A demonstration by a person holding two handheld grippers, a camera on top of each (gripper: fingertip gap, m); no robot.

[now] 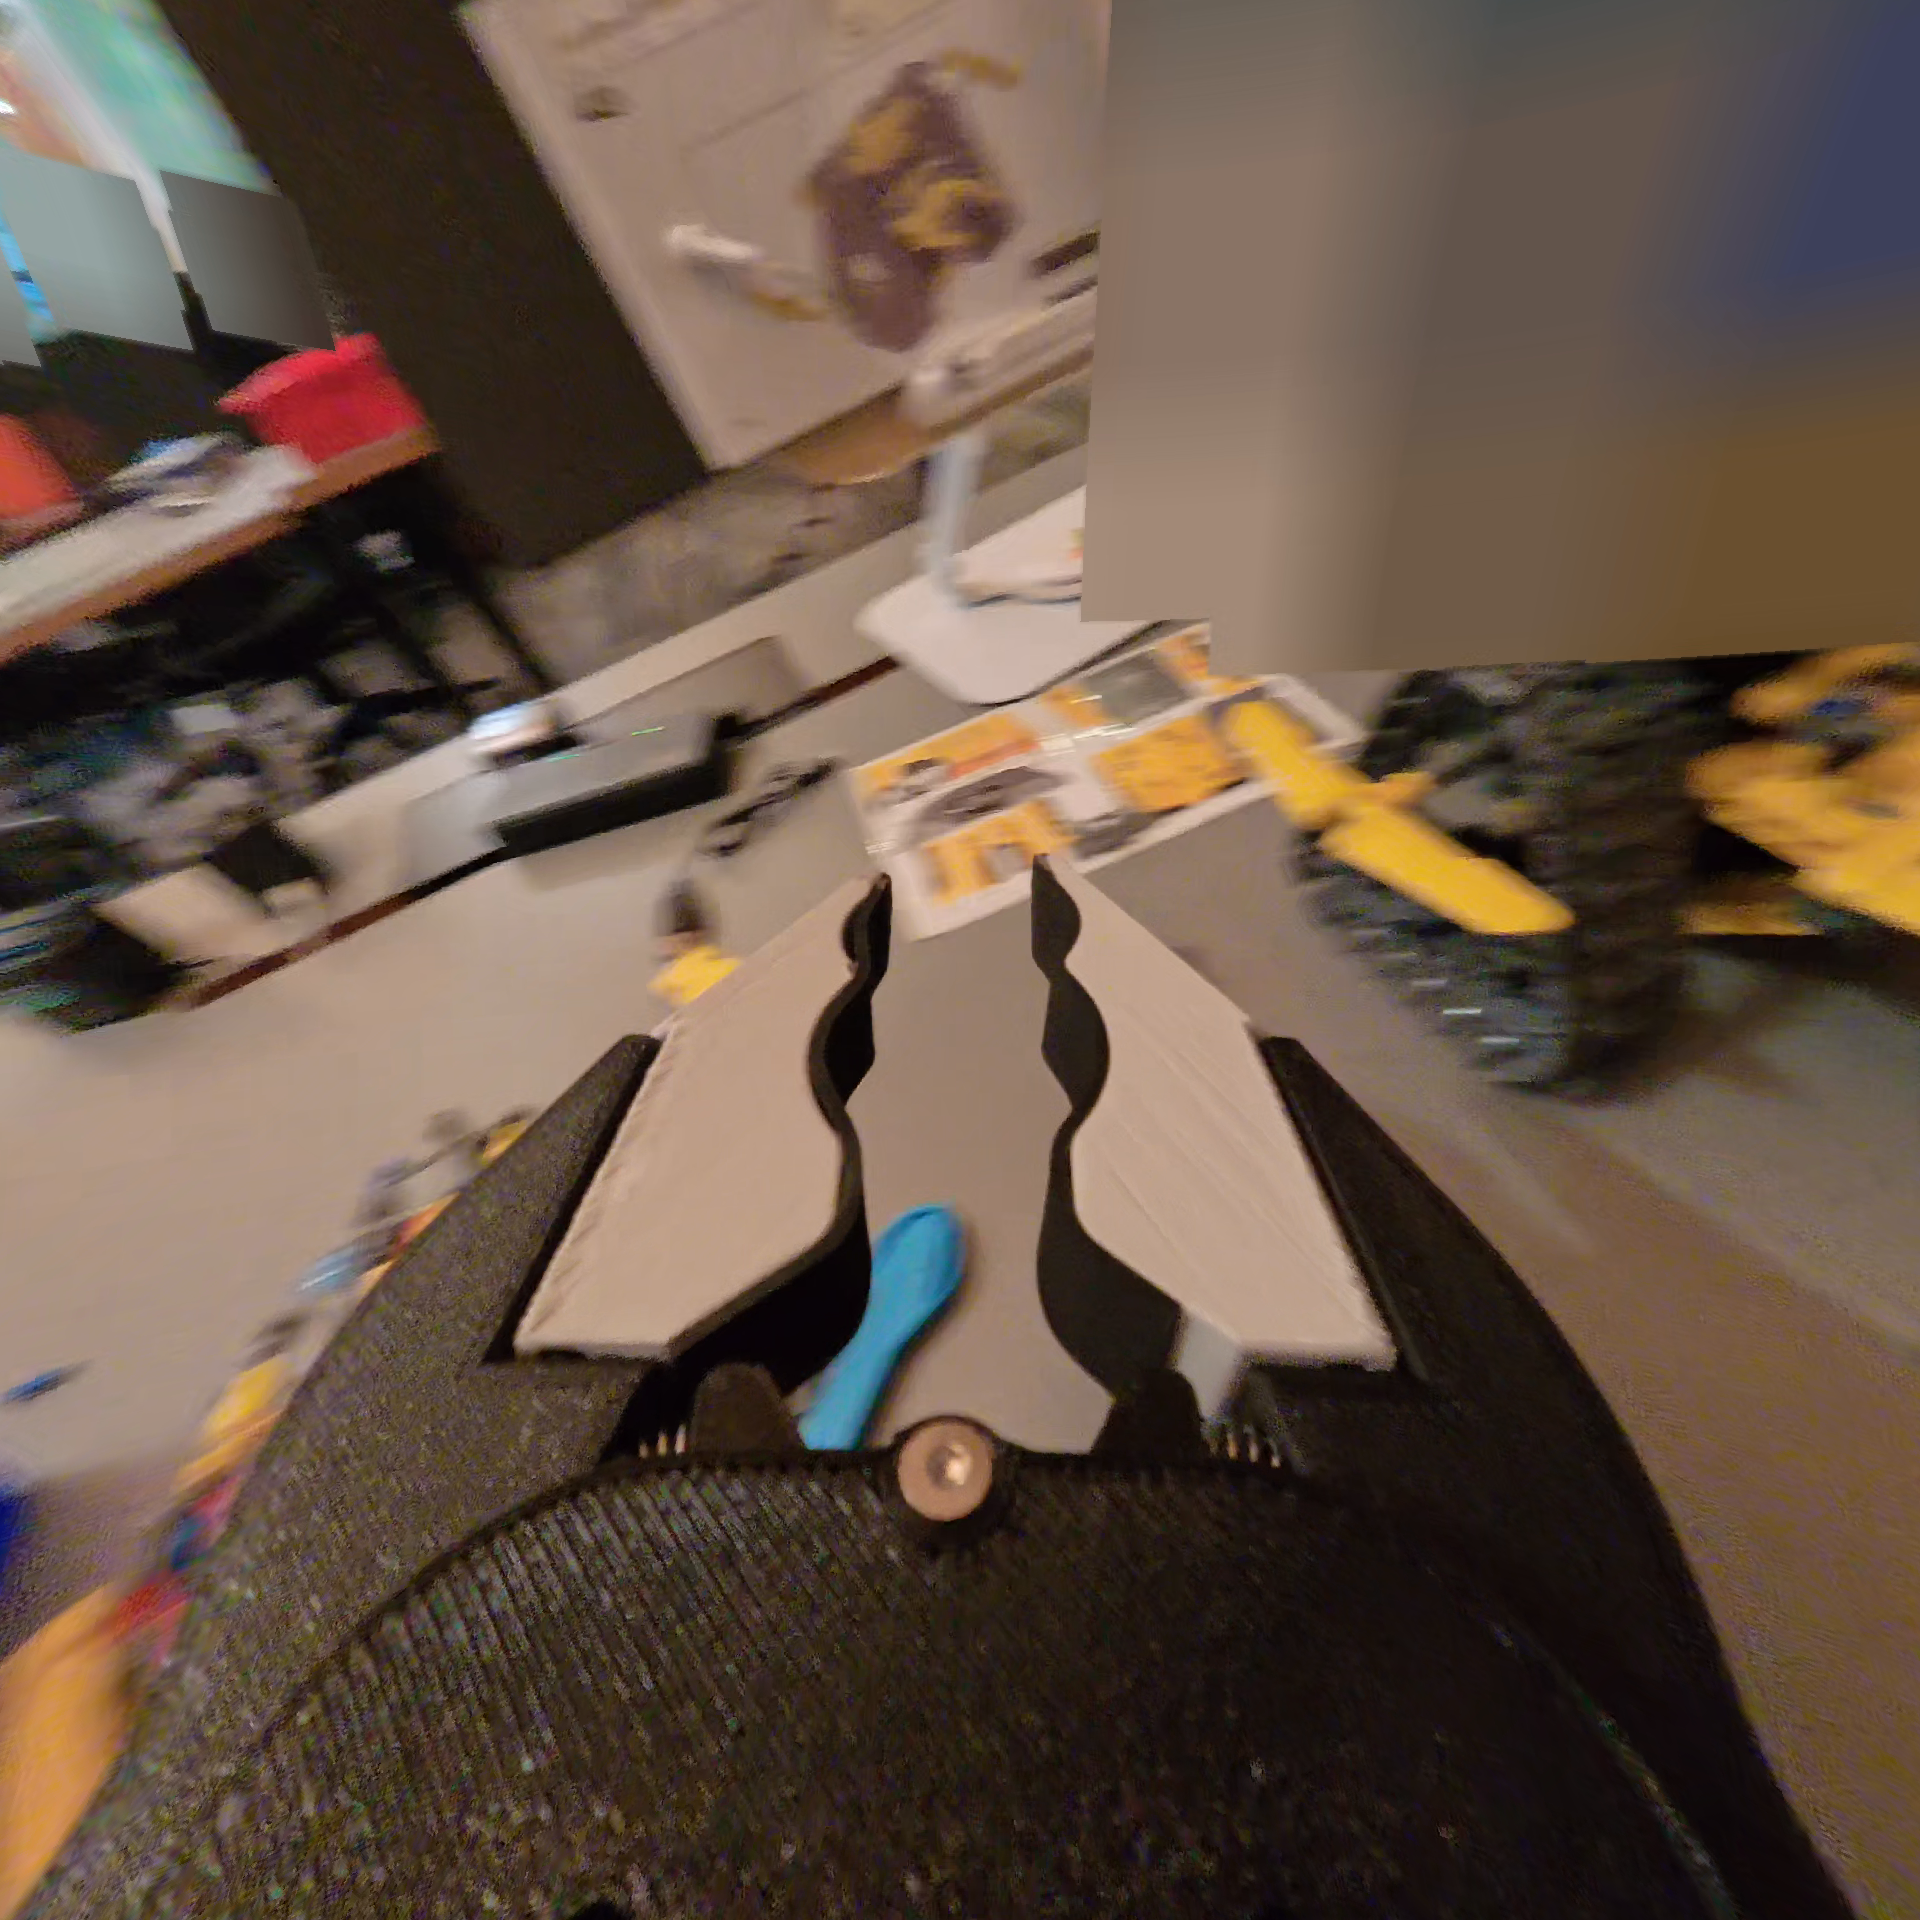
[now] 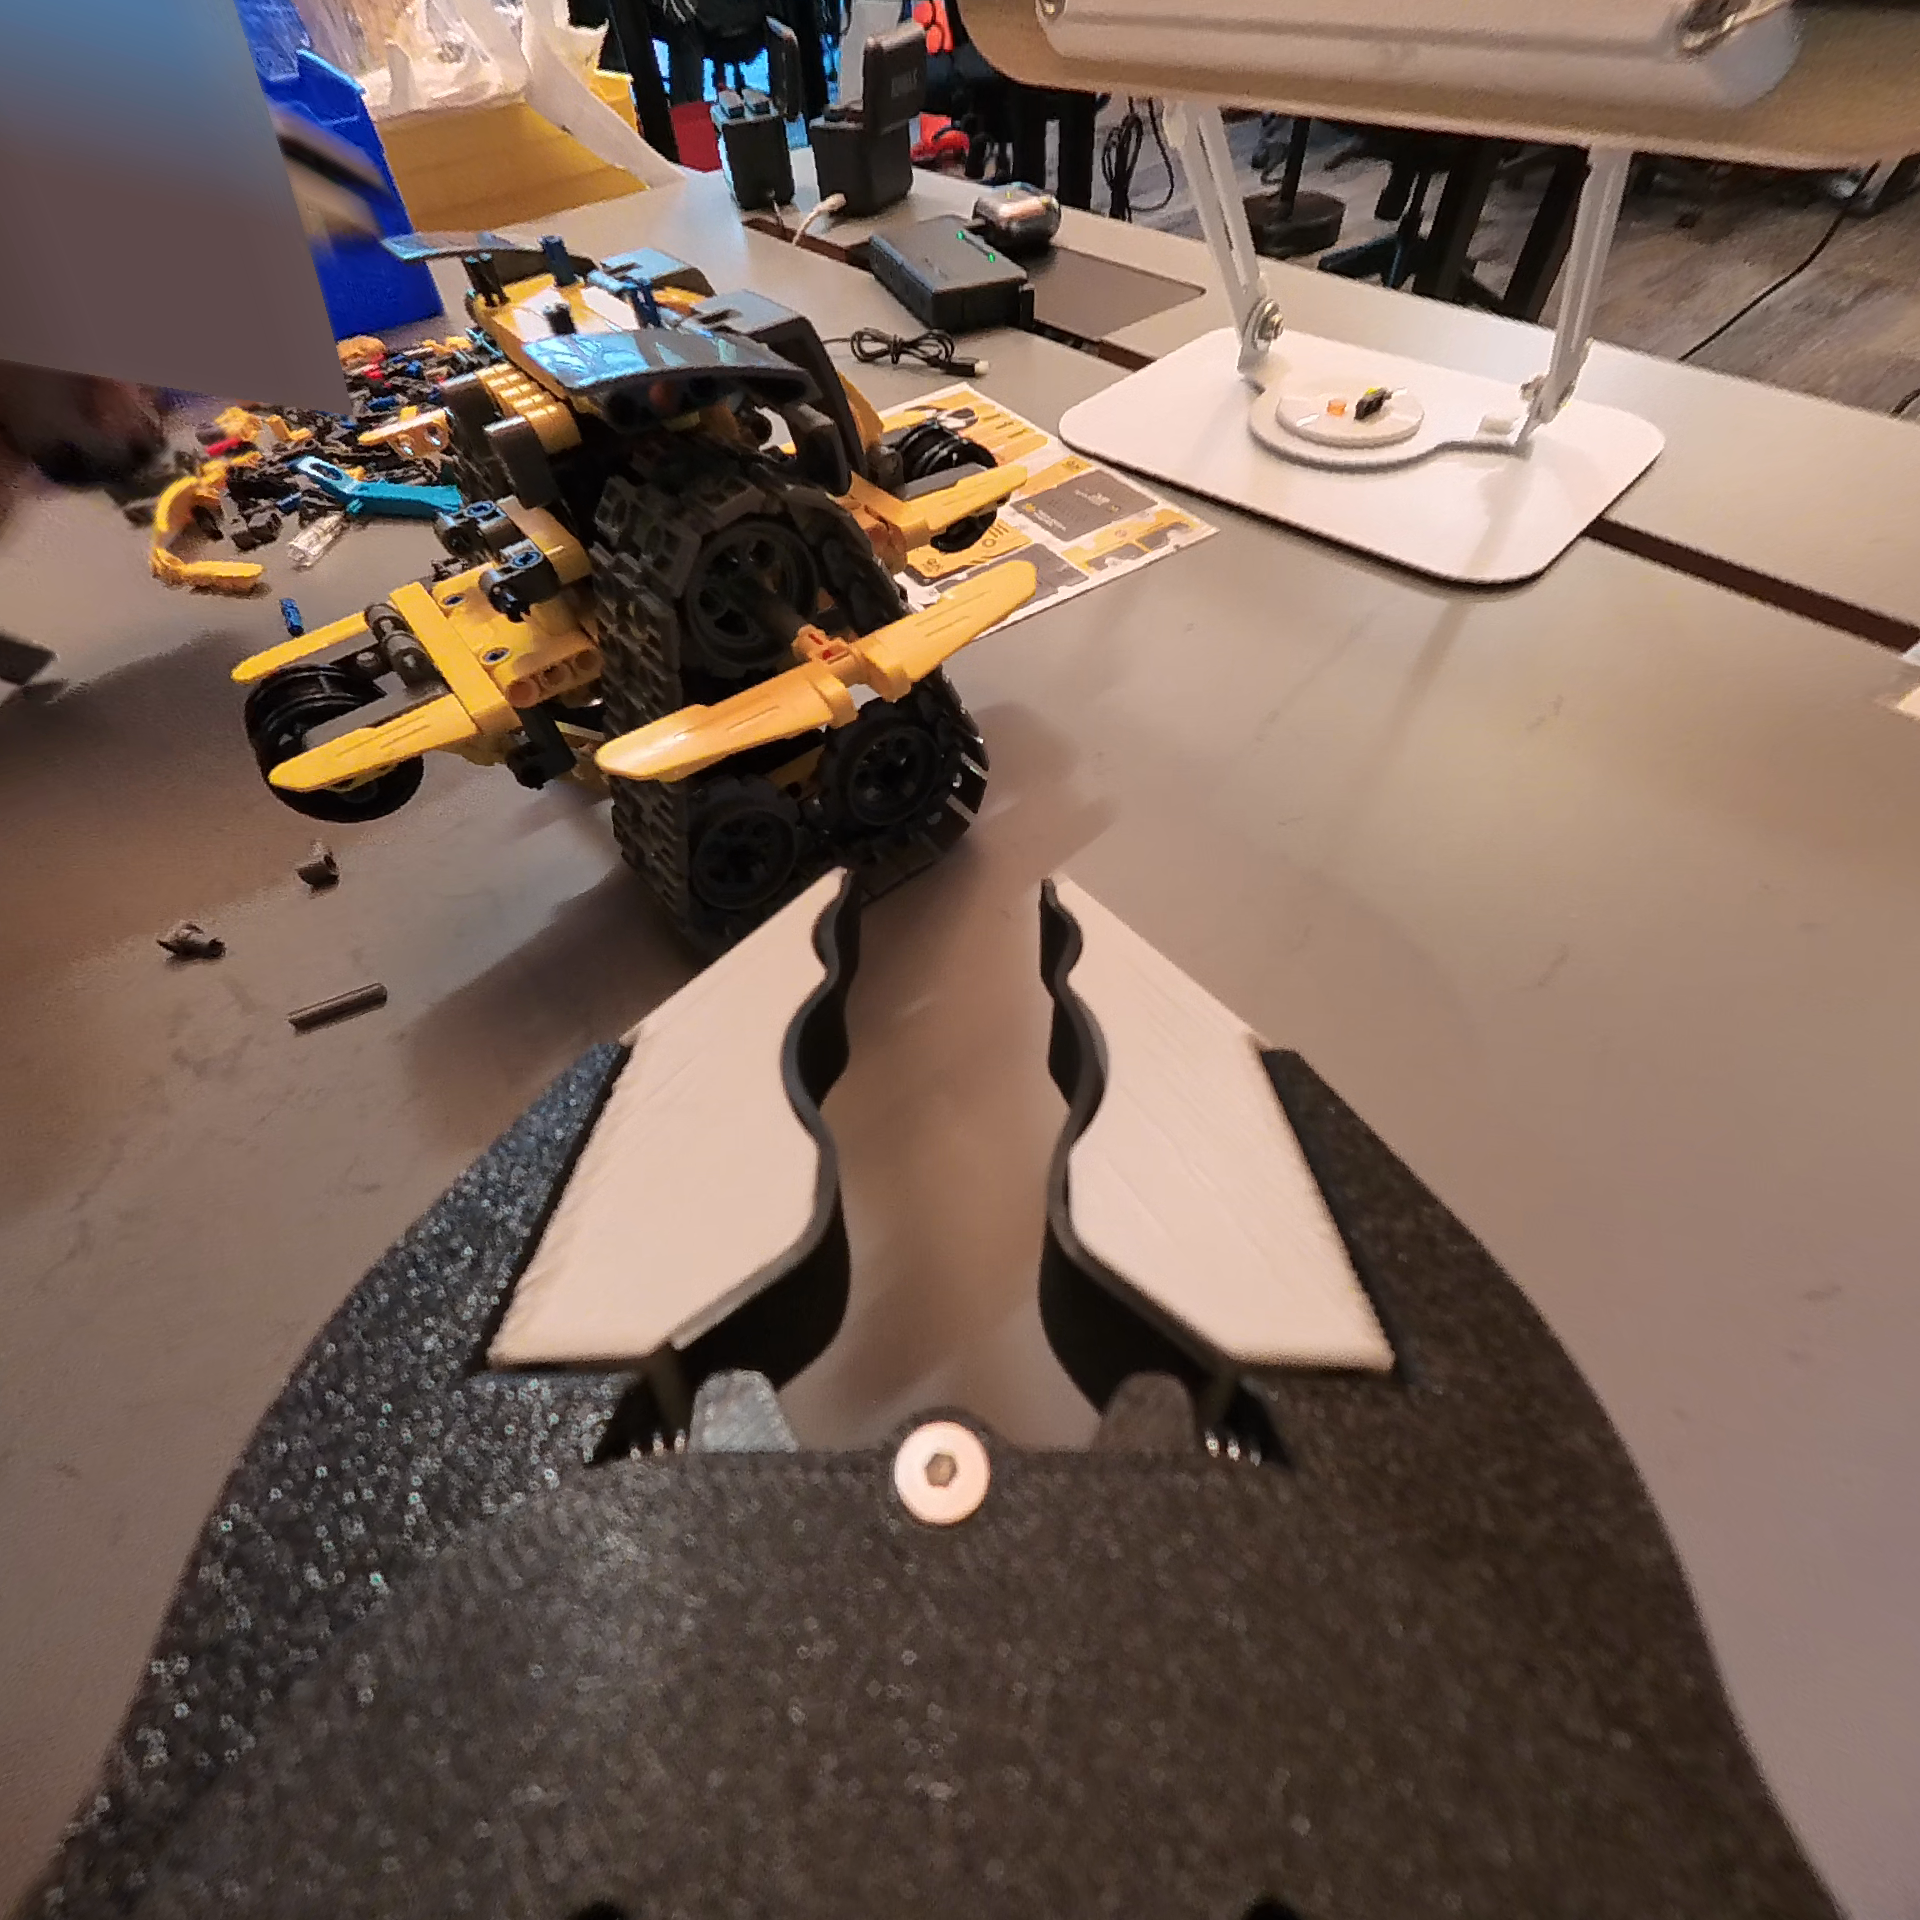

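**Open fingers close to a perched model and loose parts**

Left gripper [image 1: 961,883]: fingers spread, gripping nothing, held above the grey counter [image 1: 312,1122]. Directly beneath the gap, a blue oblong piece [image 1: 899,1309] lying flat on the counter, apart from both fingers. Much motion blur in this view, so exact clearance impossible to judge; easy to clip or sweep the blue piece off line. To the left, blurred small parts [image 1: 416,1195], liable to scatter if brushed.

Right gripper [image 2: 945,894]: fingers likewise parted and empty, tips just short of the tracked wheel cluster of the yellow-and-black brick-built vehicle [image 2: 665,582]. Vehicle tilted, one small front wheel looking clear of the counter; a nudge at the tracks likely to roll or tip it, or snap off a thin yellow blade [image 2: 748,717]. Small dark pins [image 2: 338,1006] loose to the left, apt to roll.

Farther off: sticker sheet [image 2: 1049,509] partly under the vehicle, parts pile [image 2: 301,468], white lamp base [image 2: 1371,457], black device [image 2: 951,270].
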